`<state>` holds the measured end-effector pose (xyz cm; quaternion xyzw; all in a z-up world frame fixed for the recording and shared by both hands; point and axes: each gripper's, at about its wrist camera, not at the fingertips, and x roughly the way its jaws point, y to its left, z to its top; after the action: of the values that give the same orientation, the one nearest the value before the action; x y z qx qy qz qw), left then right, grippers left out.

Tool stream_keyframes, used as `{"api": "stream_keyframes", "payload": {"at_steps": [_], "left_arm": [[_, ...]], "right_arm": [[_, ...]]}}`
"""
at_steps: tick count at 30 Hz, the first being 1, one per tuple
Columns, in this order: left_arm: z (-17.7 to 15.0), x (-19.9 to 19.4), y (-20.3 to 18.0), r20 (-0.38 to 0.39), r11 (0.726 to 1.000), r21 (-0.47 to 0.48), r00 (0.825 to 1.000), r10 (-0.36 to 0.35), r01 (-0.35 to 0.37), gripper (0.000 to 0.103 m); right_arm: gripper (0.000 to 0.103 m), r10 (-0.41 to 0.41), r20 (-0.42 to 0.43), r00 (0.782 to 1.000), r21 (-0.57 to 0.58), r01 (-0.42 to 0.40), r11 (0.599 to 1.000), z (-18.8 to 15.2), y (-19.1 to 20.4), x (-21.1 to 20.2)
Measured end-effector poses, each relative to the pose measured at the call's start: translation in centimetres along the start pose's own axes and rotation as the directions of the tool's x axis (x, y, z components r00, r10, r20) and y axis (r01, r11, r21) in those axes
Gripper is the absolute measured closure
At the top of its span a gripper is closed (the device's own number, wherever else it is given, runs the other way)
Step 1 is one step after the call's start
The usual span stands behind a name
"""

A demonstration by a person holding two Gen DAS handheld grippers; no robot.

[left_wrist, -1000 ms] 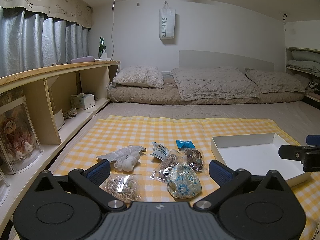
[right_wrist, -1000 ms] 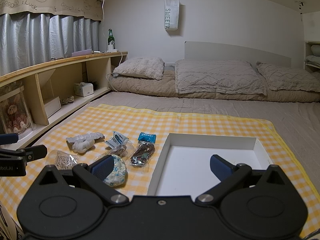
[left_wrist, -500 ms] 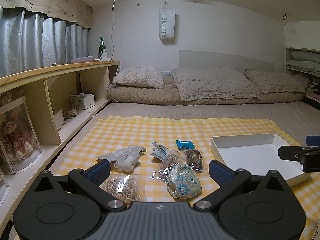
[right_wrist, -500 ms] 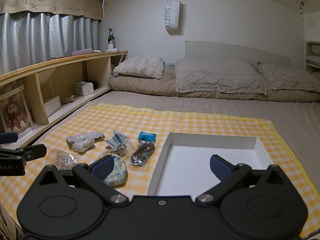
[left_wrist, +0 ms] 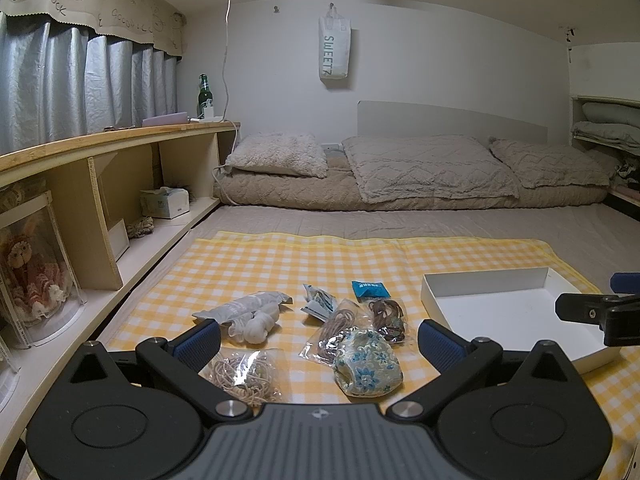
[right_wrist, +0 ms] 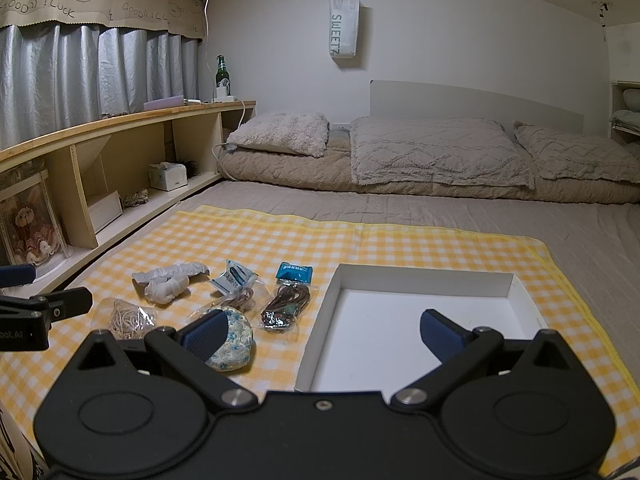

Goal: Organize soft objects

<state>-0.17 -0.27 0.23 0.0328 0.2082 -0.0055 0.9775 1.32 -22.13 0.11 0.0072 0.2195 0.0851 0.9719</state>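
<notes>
Several small soft items lie on a yellow checked cloth: a blue floral pouch, a bag of beige cord, a white rolled bundle, a bag of brown cord, a dark cord bag, a blue packet and a small white-blue packet. A white open box stands to their right. My left gripper hangs open over the pouch and bags. My right gripper is open above the box's near left edge, its left pad in front of the floral pouch.
A wooden shelf unit runs along the left with a tissue box and a boxed doll. Pillows and a folded quilt lie at the far wall. Grey bedding surrounds the cloth.
</notes>
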Motion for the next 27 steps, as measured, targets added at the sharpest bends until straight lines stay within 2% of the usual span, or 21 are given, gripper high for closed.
{"api": "stream_keyframes", "payload": {"at_steps": [18,27], "left_arm": [[0.0,-0.2,-0.2,0.016,1.0,0.006,1.0,0.008,-0.008,0.0],[1.7,-0.4,-0.1,0.059,0.999,0.022,0.998,0.027,-0.029,0.0]], "right_arm": [[0.0,-0.004,0.006,1.0,0.009,0.004,1.0,-0.1,-0.2,-0.3],[0.0,0.024,0.035,0.999,-0.002,-0.024,1.0,0.7,0.3,-1.0]]}}
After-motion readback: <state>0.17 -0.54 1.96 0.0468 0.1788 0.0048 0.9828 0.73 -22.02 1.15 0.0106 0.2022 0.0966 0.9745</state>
